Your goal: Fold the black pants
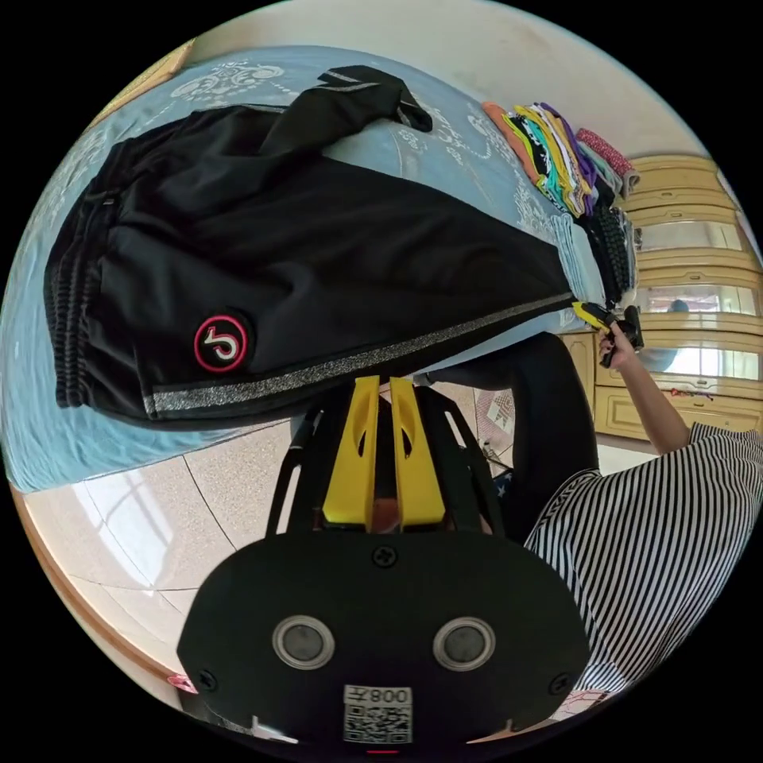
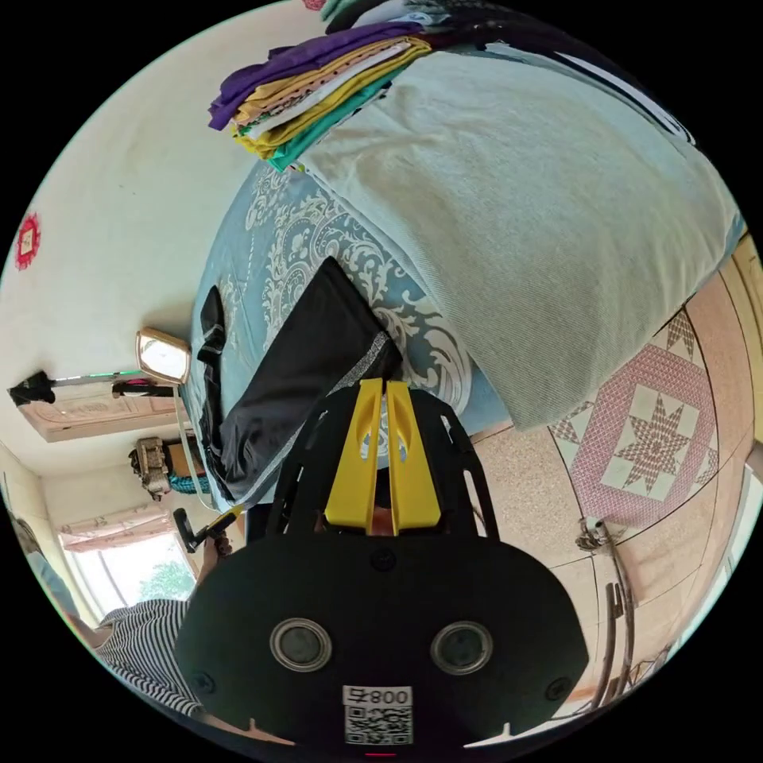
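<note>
Black pants lie lengthwise on the bed, legs stacked; cross folds remain. Left gripper at six o'clock pinches the side seam; right gripper clamps the cuff.

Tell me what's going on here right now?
A person is folding the black pants laid flat on the blue patterned bed. The left hand-held gripper sits at the striped side seam; the right hand-held gripper is at the leg cuff. Both jaw pairs look closed, but a real pinch isn't clear.
</note>
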